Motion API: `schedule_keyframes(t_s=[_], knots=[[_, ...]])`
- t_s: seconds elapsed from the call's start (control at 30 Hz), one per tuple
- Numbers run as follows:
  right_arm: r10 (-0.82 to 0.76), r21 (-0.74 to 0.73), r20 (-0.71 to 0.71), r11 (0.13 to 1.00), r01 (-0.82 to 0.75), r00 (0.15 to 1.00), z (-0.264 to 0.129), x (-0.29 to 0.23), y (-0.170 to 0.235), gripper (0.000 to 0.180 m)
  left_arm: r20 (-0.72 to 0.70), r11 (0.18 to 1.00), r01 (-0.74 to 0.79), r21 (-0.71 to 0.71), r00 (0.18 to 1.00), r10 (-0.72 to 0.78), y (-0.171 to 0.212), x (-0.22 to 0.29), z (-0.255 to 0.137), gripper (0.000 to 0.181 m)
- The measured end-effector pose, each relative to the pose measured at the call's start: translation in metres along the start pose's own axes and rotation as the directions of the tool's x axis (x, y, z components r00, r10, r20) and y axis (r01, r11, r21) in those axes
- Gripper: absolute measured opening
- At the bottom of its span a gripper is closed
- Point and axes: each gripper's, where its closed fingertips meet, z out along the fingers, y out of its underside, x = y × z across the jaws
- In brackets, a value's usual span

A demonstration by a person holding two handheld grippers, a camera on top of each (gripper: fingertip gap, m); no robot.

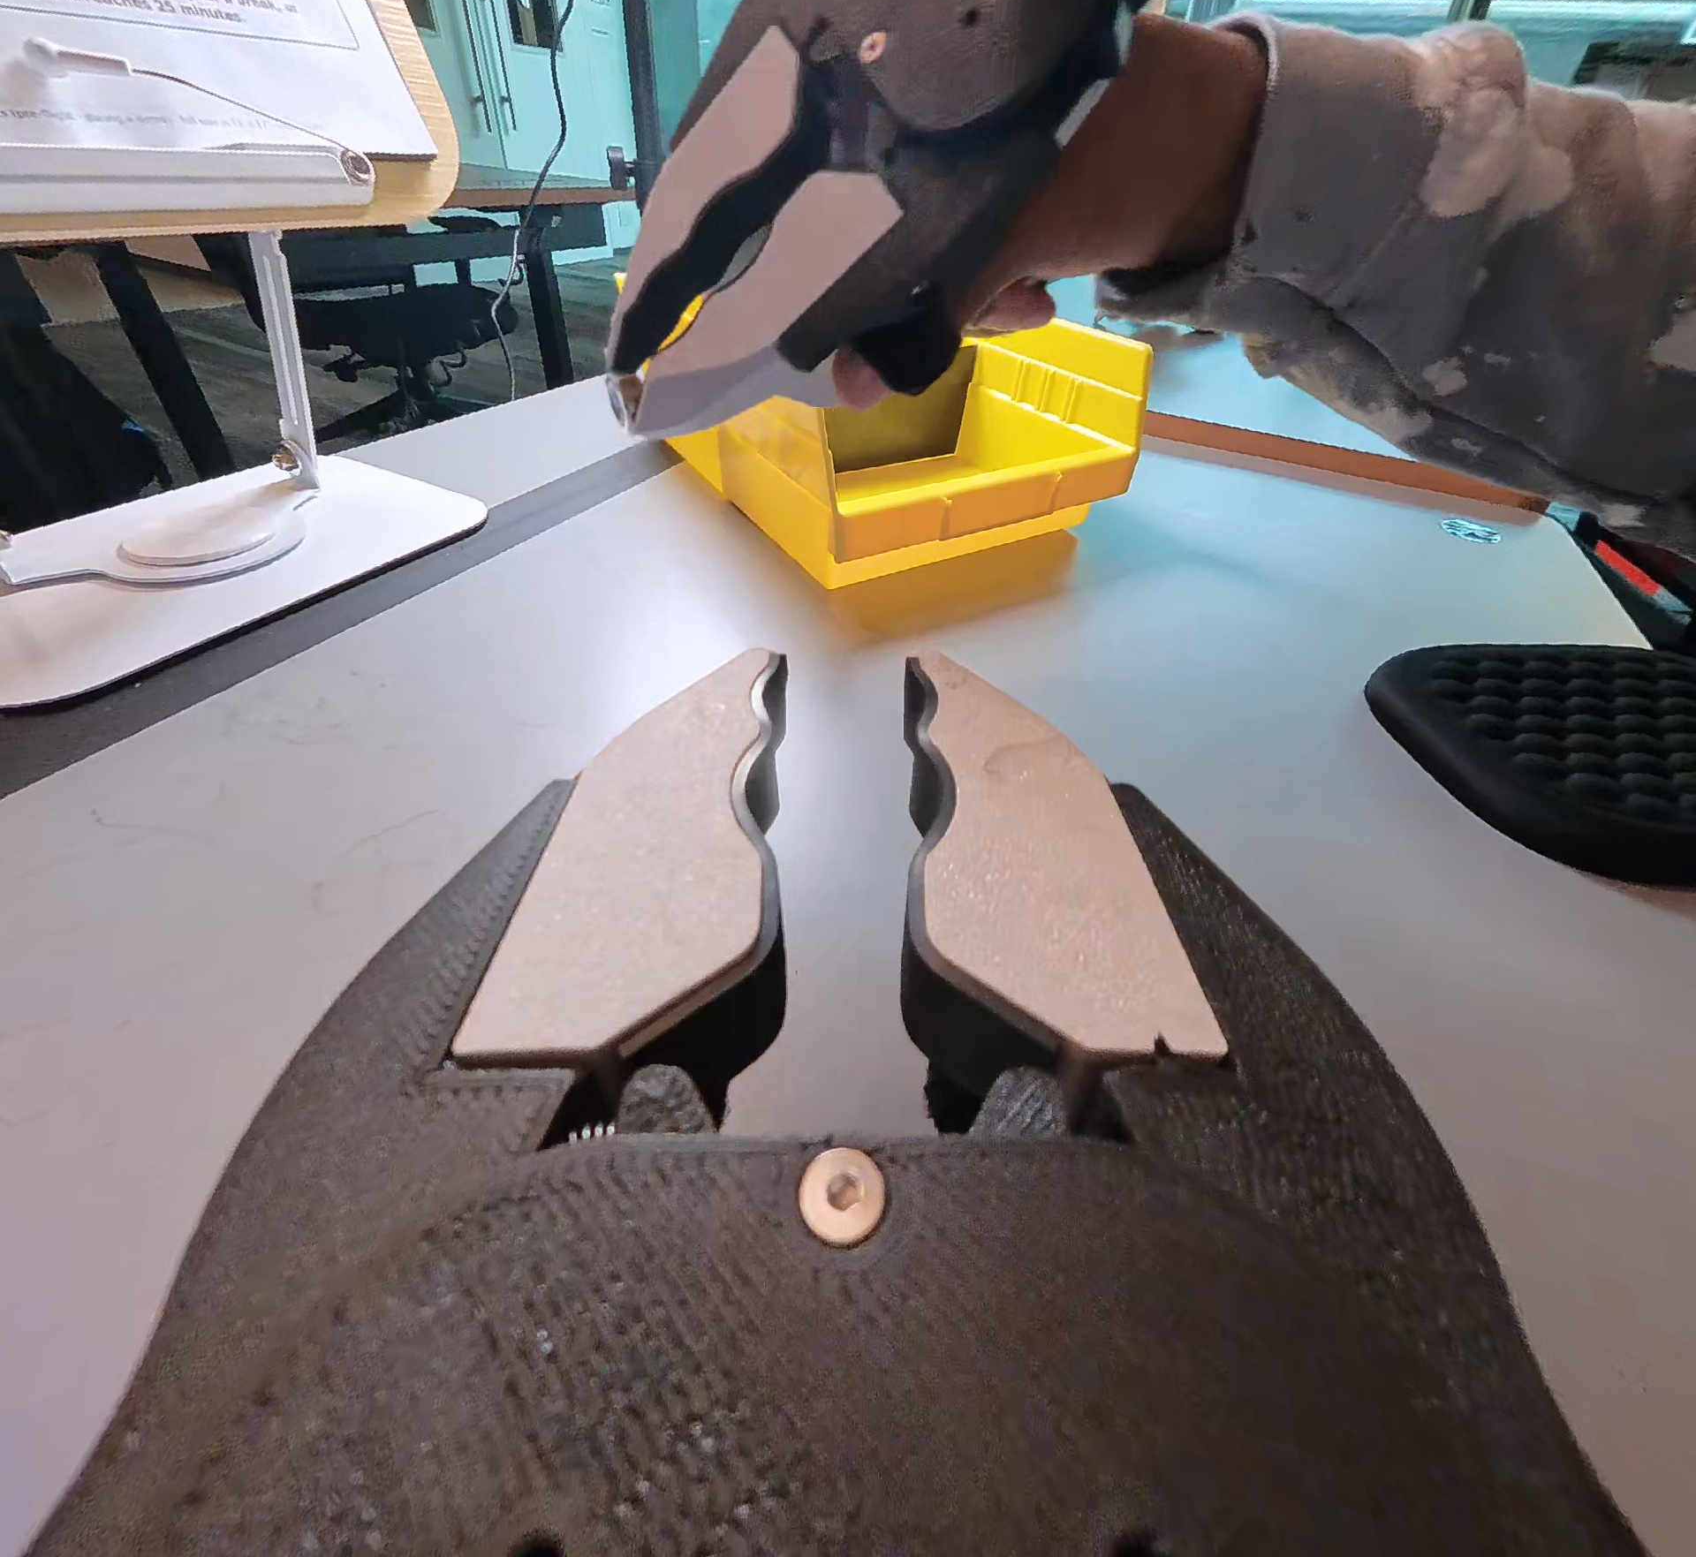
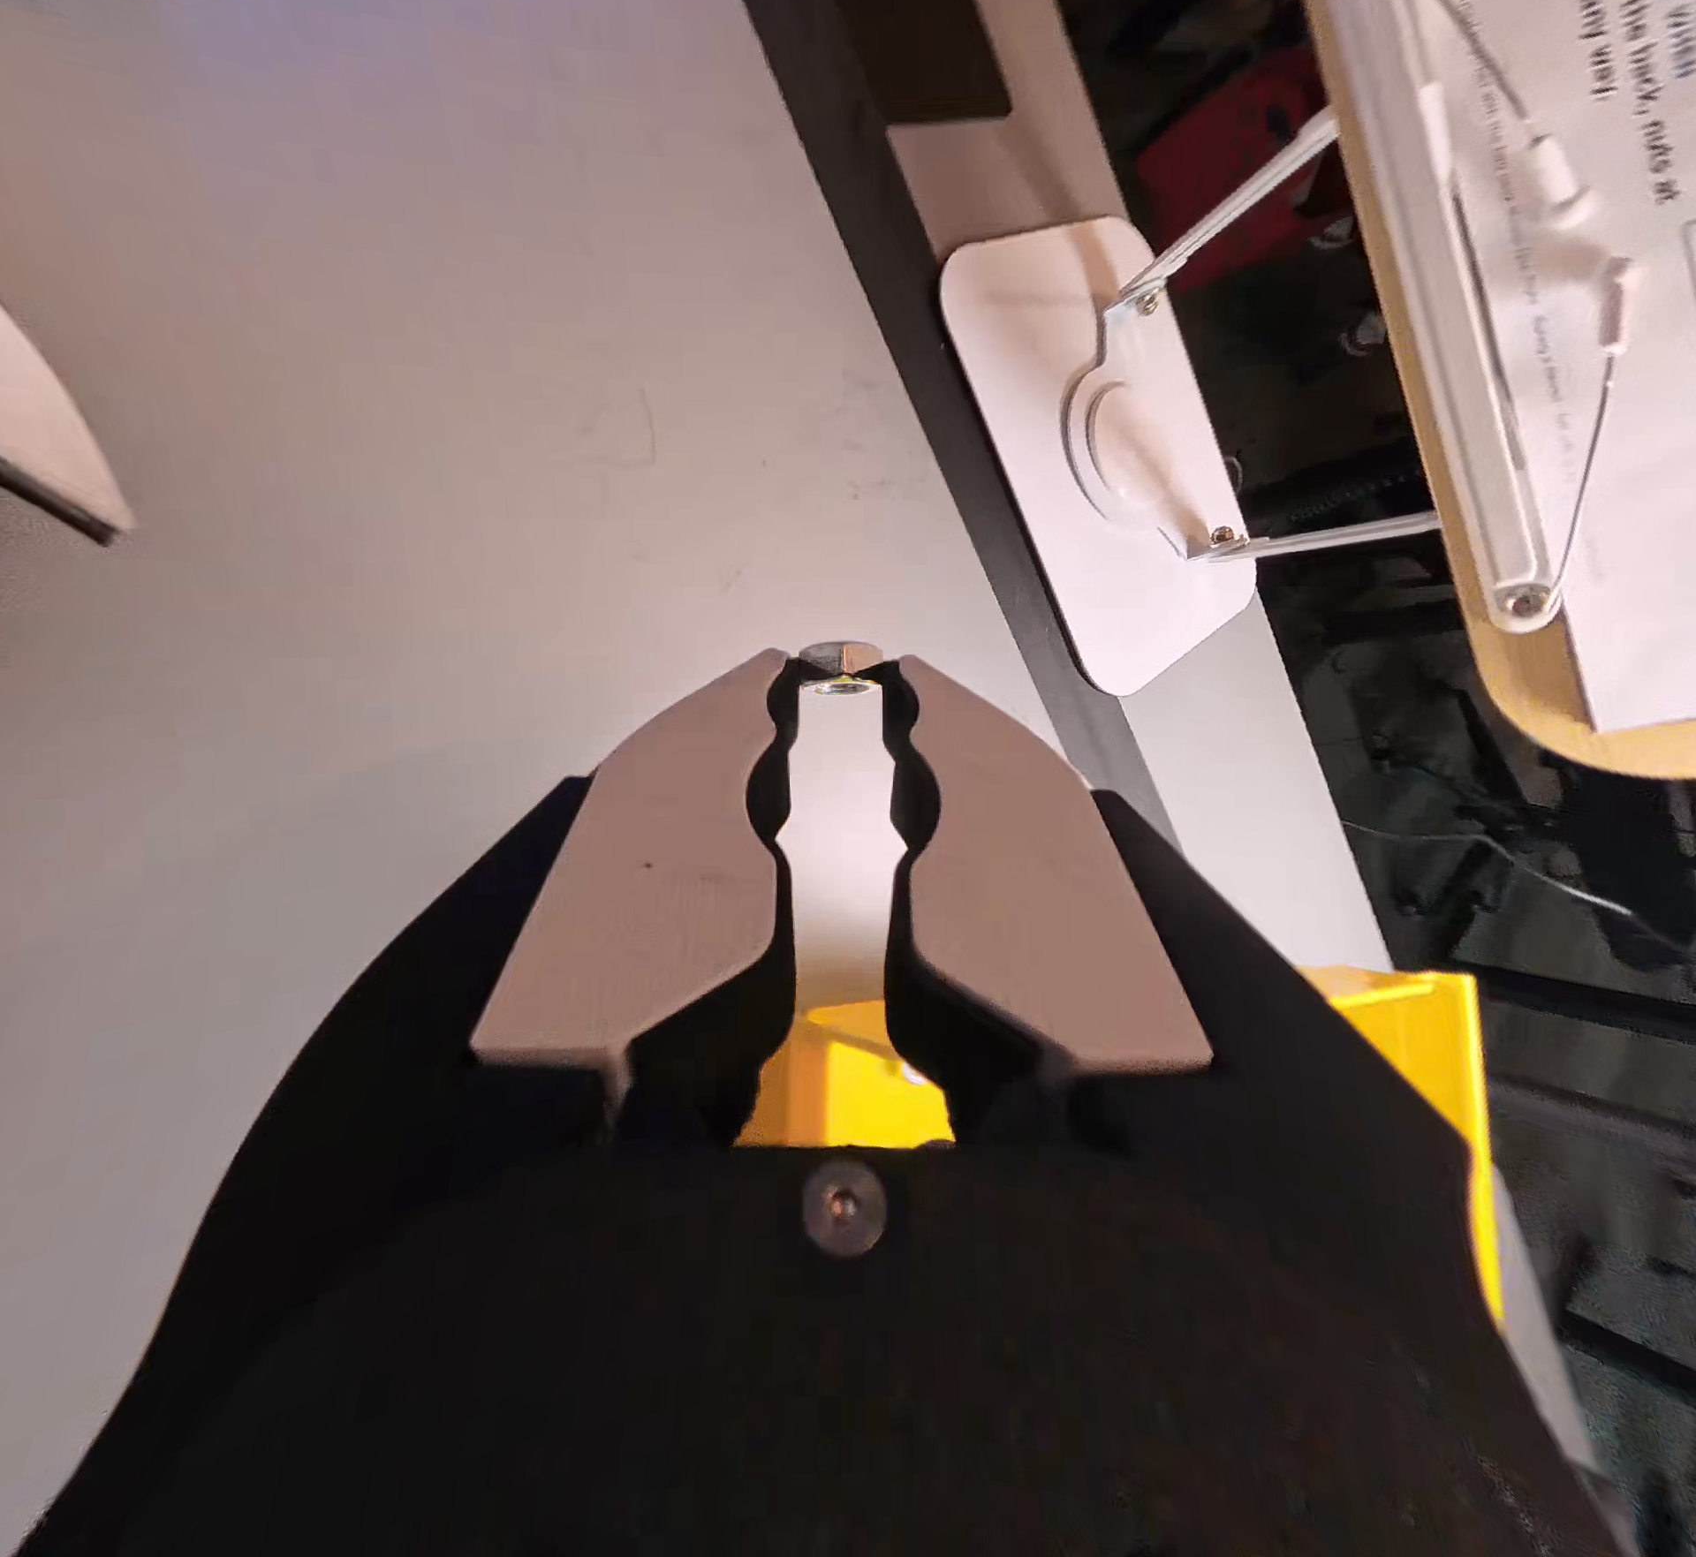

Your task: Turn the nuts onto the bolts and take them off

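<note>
The nut [image 2: 839, 671] sits pinched at the very tips of the right gripper [image 2: 840, 673], held in the air above the grey table [image 2: 413, 320] with only its flats caught by the fingers [image 2: 707, 825]. With so little of it between them, I judge it could twist or pop out if the grip slackens or the nut meets a bolt off-axis, and it would then roll on the smooth table. No bolt shows in either view. The left gripper [image 1: 844, 678] hovers low over the table, its fingers spread with nothing between them, so nothing is ready to receive the nut. The yellow bin [image 1: 936, 458] lies just beyond; the white stand [image 1: 229, 540] is well clear.
</note>
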Motion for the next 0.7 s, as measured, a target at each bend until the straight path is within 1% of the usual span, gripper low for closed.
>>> schedule_keyframes(t_s=[0.1, 0.17, 0.27, 0.37, 0.5, 0.7], knots=[[0.123, 0.102, -0.030, 0.988, -0.119, 0.992, -0.013, -0.001, -0.001, 0.017, 0.001, 1.000, -0.003, -0.008, 1.000, 0.003, 0.003, 0.001, 0.001, 0.025], [0.221, 0.171, -0.049, 0.963, -0.210, 0.974, -0.021, 0.001, 0.000, 0.017, 0.001, 1.000, -0.006, -0.012, 1.000, 0.006, 0.004, 0.002, 0.001, 0.024], [0.372, 0.278, -0.086, 0.900, -0.336, 0.924, -0.032, 0.010, 0.004, 0.017, -0.003, 1.000, -0.008, -0.018, 1.000, 0.008, 0.006, 0.004, 0.002, 0.024], [0.517, 0.387, -0.115, 0.810, -0.441, 0.848, -0.041, 0.020, 0.011, 0.017, -0.005, 1.000, -0.007, -0.022, 1.000, 0.007, 0.007, 0.004, 0.003, 0.024], [0.640, 0.488, -0.178, 0.717, -0.499, 0.747, -0.052, 0.030, 0.022, 0.017, -0.006, 1.000, -0.003, -0.025, 1.000, 0.003, 0.008, 0.004, 0.003, 0.024], [0.763, 0.586, -0.287, 0.618, -0.524, 0.580, -0.077, 0.046, 0.050, 0.017, -0.006, 1.000, -0.005, -0.028, 1.000, 0.005, 0.009, 0.006, 0.004, 0.024]])
